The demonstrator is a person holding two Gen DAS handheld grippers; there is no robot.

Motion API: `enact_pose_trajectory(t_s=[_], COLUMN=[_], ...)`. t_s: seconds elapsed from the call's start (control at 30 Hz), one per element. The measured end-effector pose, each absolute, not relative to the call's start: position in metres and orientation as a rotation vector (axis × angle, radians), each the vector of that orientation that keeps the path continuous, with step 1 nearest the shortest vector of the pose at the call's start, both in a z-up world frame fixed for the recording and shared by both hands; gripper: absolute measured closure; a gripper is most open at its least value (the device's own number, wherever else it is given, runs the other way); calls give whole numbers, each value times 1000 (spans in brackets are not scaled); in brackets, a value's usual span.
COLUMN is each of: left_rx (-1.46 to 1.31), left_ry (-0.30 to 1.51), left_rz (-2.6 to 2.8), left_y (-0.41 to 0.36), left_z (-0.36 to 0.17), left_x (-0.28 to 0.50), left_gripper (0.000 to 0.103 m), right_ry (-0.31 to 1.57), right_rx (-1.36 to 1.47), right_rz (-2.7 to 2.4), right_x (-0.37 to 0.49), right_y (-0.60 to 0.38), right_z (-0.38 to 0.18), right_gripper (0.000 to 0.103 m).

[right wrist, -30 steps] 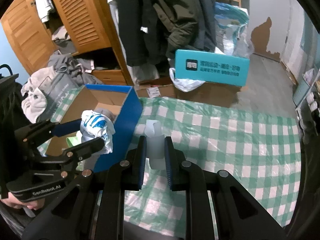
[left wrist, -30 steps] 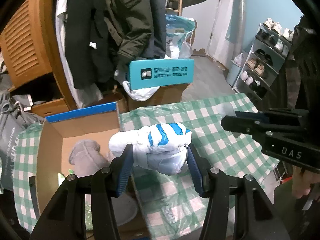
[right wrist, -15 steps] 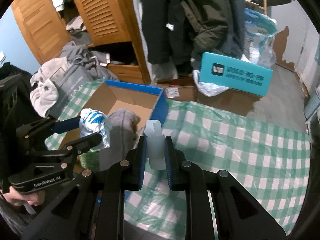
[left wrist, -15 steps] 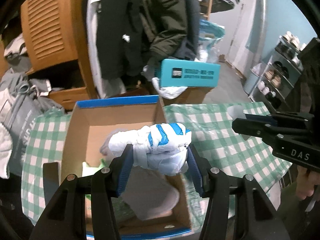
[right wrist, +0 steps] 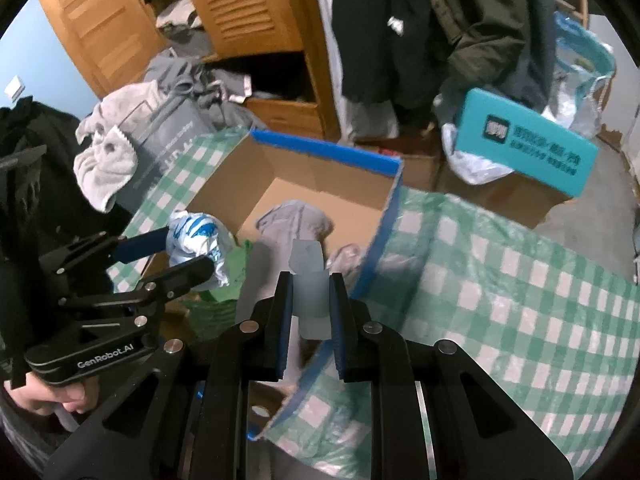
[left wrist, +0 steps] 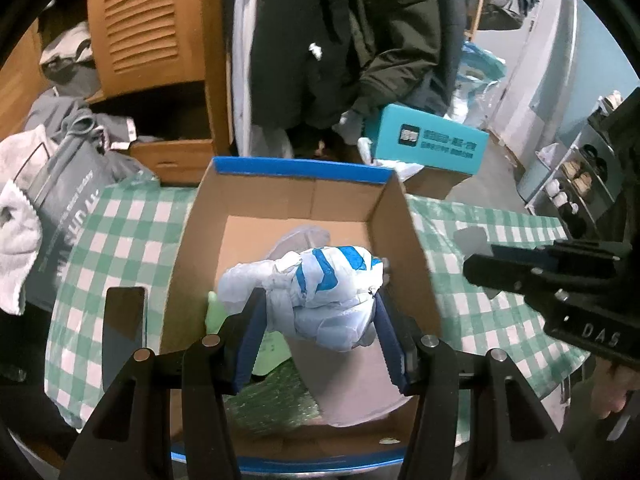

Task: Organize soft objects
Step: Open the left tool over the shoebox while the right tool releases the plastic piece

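Observation:
My left gripper point(left wrist: 318, 308) is shut on a crumpled white and blue plastic bag point(left wrist: 320, 288) and holds it above the open cardboard box point(left wrist: 296, 196) with the blue rim. The bag also shows in the right wrist view point(right wrist: 200, 240), held over the box point(right wrist: 320, 178). My right gripper point(right wrist: 310, 300) is shut on a small pale translucent piece point(right wrist: 308, 280) above the box's right wall. Inside the box lie a grey soft item point(right wrist: 294, 222), a green packet point(left wrist: 272, 400) and a pale sheet point(left wrist: 352, 392).
The box stands on a green and white checked tablecloth point(right wrist: 500, 280). A dark flat slab point(left wrist: 122, 328) lies left of the box. A grey bag with towels point(left wrist: 52, 200), a wooden wardrobe point(left wrist: 152, 40), hanging coats and a teal box point(left wrist: 432, 142) stand behind the table.
Both grippers have moved left, so the left one with the bag now hangs over the middle of the box. The right one has come over the box's right wall.

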State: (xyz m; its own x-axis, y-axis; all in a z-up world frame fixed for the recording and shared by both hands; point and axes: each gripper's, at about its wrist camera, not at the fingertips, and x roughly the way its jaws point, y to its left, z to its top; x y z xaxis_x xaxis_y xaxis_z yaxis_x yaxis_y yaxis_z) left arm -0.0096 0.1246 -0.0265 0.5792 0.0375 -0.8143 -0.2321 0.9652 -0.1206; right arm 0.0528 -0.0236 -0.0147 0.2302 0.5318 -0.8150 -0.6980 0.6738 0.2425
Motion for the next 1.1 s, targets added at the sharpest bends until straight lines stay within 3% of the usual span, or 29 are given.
enact_pose_trajectory(t_s=[0.33,0.43,0.57,0.63,0.87,0.97,1.1], left_rx=[-257,-261,-260,-261,-248,-234,-222], left_ry=[1015,1026,1029,1027,1014,991,967], left_rz=[219,233,246,251,244,231,213], left_y=[138,141,142,142,137,131,123], left_z=[-48,-51,-50,-48,-37,-27,-17], left_x=[-6,-7,-8,-8,-11,-12,-13], left_gripper=[44,38,31,28,27,24,17], right_ry=[1091,1101,1099,1098,1075,1058,1028], right_rx=[-222,-225,-216,-213,-205,-205,-206], right_rz=[885,887,879,876,847,830,812], right_x=[58,61,64,64,63,61,56], right_y=[5,10,9,8,-1,-8,-18], right_z=[-37,-40,-40,-39,-29,-21,-7], right_gripper=[84,82,60,54,50,43,41])
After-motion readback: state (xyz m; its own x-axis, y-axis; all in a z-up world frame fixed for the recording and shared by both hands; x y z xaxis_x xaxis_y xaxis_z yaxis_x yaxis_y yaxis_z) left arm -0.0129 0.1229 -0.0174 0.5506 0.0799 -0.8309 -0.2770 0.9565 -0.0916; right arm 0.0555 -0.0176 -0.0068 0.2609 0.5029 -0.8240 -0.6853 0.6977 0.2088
